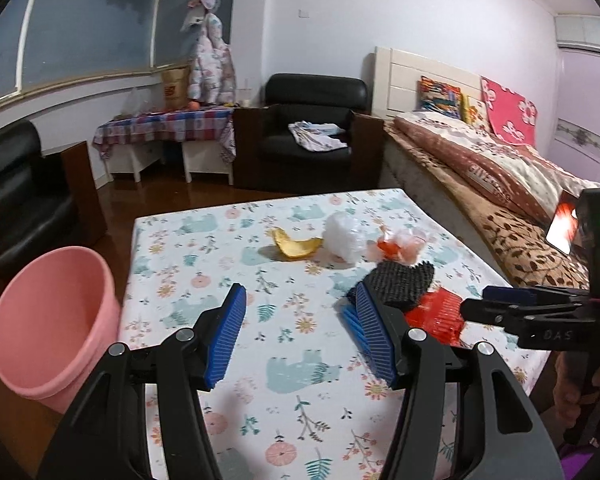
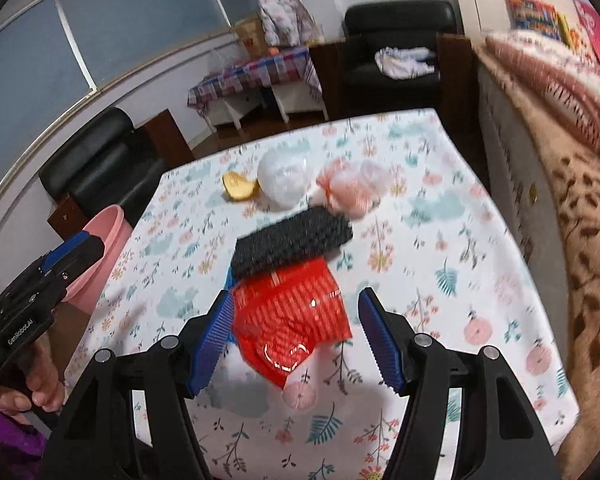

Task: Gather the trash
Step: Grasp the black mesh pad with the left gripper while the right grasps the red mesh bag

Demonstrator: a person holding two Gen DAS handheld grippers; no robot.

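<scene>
Our right gripper (image 2: 296,334) hangs wide open over the red bag (image 2: 290,320), which lies between its fingers, unpinched. Just beyond sit the black mesh (image 2: 290,246), white bag (image 2: 284,182) and peel (image 2: 238,186). Our left gripper (image 1: 298,332) gapes empty; the bucket (image 1: 52,324) stands to its left.

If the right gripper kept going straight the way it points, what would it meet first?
Most likely the red mesh bag, lying between and just ahead of the right gripper and its open jaws; depth is uncertain.
</scene>
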